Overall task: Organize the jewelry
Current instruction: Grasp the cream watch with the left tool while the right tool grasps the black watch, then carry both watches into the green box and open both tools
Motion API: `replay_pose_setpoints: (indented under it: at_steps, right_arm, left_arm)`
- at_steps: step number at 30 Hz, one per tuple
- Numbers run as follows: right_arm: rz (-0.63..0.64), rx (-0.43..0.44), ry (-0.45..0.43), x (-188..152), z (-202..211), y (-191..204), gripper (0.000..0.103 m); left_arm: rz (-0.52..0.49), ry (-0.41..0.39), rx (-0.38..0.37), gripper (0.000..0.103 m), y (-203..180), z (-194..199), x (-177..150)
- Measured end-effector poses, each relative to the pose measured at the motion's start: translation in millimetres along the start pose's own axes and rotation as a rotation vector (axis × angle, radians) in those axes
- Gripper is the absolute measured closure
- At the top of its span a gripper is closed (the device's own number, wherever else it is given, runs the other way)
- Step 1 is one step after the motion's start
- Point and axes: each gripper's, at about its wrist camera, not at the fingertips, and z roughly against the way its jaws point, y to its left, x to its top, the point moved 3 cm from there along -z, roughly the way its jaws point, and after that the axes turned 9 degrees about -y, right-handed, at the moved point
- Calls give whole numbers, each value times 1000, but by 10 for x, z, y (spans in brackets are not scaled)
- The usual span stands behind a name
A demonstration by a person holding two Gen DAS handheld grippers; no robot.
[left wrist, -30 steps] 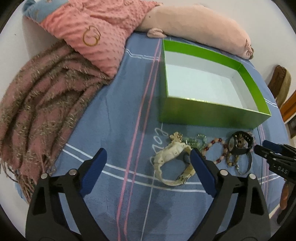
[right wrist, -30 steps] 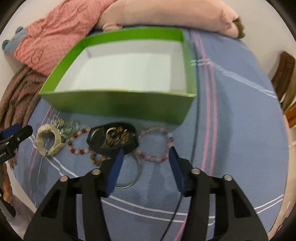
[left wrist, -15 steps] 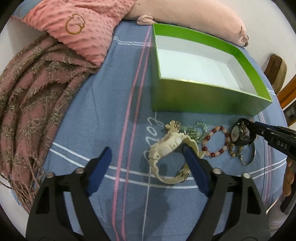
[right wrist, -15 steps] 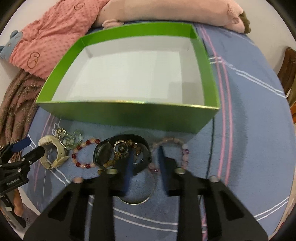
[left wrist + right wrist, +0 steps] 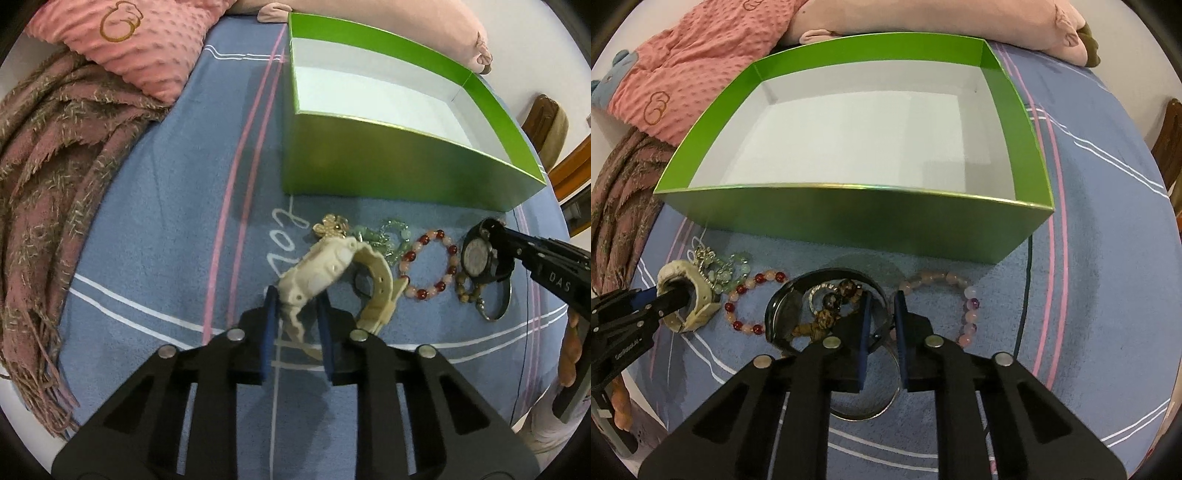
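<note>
left gripper (image 5: 295,314): jaws closing, pinched cream watch (image 5: 332,266) strap
right gripper (image 5: 881,314): jaws closing on black watch (image 5: 798,306) band
green box (image 5: 857,218): just behind the jewelry, on blue cloth (image 5: 166,206)

The box (image 5: 857,218) stood on the cloth (image 5: 1089,258), with the jewelry in a row just before its near wall. From left to right in the right wrist view lay the watch (image 5: 687,295), a charm chain (image 5: 726,266) touching it, a bead bracelet (image 5: 753,302), a second watch (image 5: 798,306) with beads lying across it, a bangle (image 5: 864,406) nearer the camera, and another bead bracelet (image 5: 960,295) at the right end. Behind the box lay a pillow (image 5: 147,40) and a plush toy (image 5: 960,22); a scarf (image 5: 51,177) lay at the left, well apart from the row.
</note>
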Motion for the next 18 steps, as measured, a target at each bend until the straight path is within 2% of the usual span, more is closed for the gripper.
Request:
replay_pose_setpoints:
  at_steps: [13,18]
  right_arm:
    - [10,33,-101,48,395,23,92]
    - [0,50,-127,135,544,18,92]
  left_arm:
    - [-15,-81,-37,85,-159,371,54]
    - [-24,-116,-45,85,-141,576,288]
